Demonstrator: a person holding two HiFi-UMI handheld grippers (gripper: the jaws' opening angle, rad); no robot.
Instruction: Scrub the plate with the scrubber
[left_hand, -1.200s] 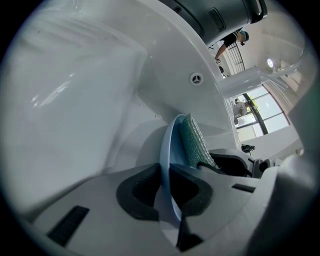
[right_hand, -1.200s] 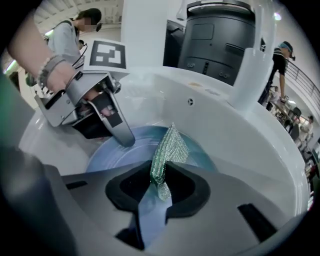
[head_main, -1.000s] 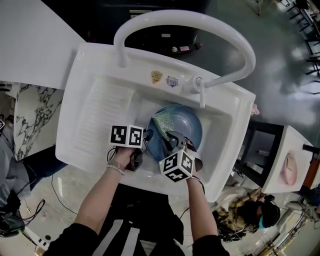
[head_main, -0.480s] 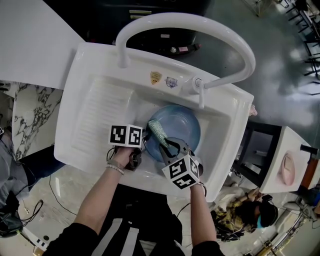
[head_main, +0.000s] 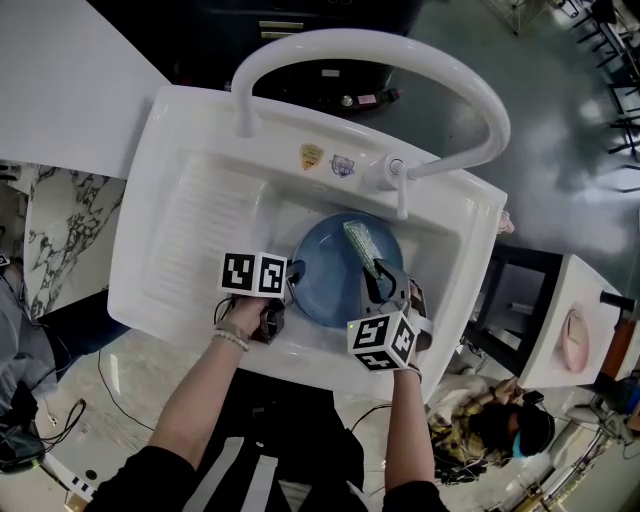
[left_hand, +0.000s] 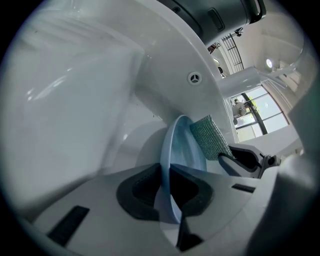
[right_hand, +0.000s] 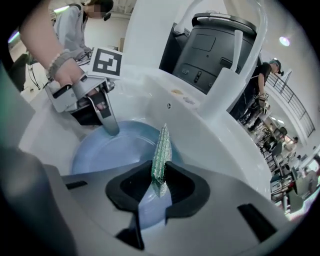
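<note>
White sink (head_main: 200, 230), 2 stickers (head_main: 312, 154) on back rim, print unreadable. L gripper (head_main: 293, 272) clamped on blue plate (head_main: 325, 275) rim; R gripper (head_main: 378, 283) shut on green scrubber (head_main: 360, 245), over plate.

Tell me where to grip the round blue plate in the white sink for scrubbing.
Pinch the thin rim of the round blue plate at its near-left edge, coming from the person's side, one finger above, one below. That edge is free of the green mesh scrubber, and the left gripper holds it there.
</note>
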